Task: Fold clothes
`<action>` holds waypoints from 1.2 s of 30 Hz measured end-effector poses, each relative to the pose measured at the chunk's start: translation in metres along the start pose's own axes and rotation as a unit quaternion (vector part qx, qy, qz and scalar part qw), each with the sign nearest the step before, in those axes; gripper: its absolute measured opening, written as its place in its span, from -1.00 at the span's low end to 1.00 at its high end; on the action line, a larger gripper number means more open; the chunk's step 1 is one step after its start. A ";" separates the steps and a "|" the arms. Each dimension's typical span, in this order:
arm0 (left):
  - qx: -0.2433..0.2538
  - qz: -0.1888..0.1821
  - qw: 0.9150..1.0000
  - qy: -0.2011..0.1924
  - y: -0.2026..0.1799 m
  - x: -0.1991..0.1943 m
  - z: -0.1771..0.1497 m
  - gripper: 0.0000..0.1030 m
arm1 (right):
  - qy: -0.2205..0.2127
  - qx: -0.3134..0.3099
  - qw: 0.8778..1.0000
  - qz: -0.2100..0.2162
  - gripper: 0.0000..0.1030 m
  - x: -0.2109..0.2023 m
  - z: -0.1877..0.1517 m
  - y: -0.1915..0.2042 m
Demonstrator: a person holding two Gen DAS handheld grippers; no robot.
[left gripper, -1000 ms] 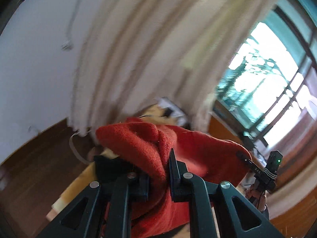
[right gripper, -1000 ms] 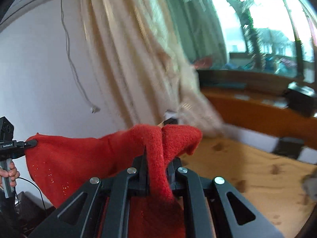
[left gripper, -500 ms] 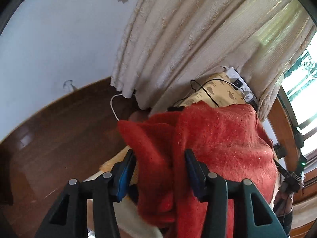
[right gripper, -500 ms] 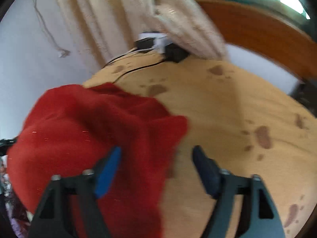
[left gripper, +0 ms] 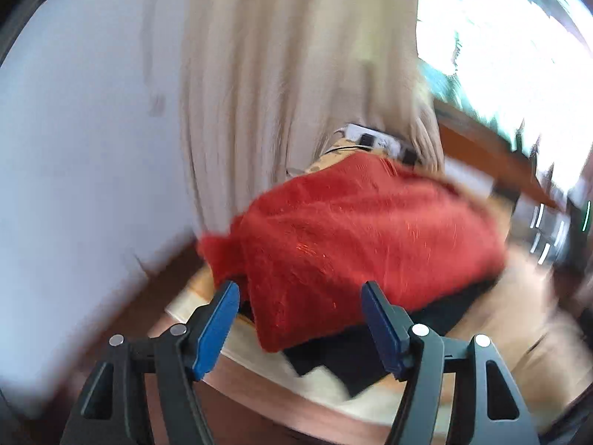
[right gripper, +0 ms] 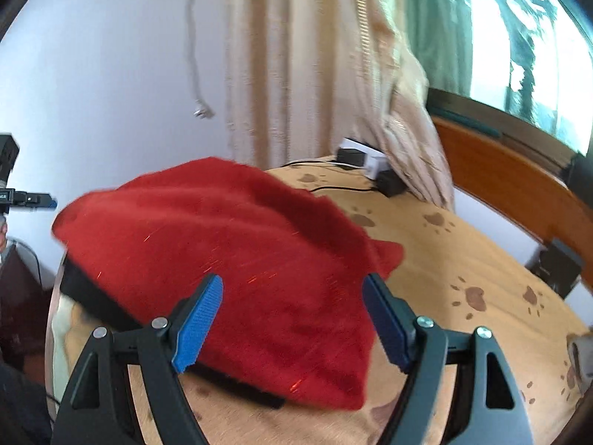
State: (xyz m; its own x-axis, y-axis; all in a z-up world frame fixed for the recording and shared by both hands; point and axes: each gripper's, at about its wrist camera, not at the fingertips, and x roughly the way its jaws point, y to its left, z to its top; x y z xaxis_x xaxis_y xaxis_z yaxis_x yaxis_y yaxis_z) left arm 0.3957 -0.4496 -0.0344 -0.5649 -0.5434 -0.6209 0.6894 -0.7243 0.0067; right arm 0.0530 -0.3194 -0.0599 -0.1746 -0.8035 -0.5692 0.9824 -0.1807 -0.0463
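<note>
left gripper (left gripper: 300, 293): black frame, blue pads, silver screws | right gripper (right gripper: 292, 298): seemingly identical

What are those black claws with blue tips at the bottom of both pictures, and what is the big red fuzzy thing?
The claws are grabbing tools, one in each of a person's hands, with a small camera on each looking out along its two fingers. One picture comes from the left gripper, the other from the right gripper. The blue tips are soft pads for pinching cloth. The red thing is a fuzzy red garment, folded over and lying on a dark garment on a bed with a paw-print sheet. Nothing is held: the right gripper is open, the left one's jaws are opening, and no pad presses the cloth. Behind are a cream curtain and a white power strip.
</note>
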 end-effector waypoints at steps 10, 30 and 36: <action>0.320 0.110 0.941 0.009 -0.083 0.030 -0.035 0.41 | 0.047 -0.085 0.995 0.008 0.58 0.003 -0.028 0.040; 0.230 0.032 0.972 0.044 -0.061 0.052 0.005 -0.59 | 0.043 -0.133 0.989 -0.038 0.57 -0.004 -0.055 0.037; 0.221 0.020 0.974 0.043 -0.060 0.052 0.002 -0.59 | 0.029 -0.177 0.982 -0.065 0.56 0.006 -0.052 0.045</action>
State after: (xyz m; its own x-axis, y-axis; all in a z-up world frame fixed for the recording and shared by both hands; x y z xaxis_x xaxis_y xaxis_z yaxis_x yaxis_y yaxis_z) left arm 0.3241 -0.4358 -0.0654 -0.4890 -0.5507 -0.6765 0.4360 -0.8260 0.3572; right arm 0.0991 -0.3029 -0.1085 -0.3065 -0.7516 -0.5841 0.9151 -0.0639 -0.3980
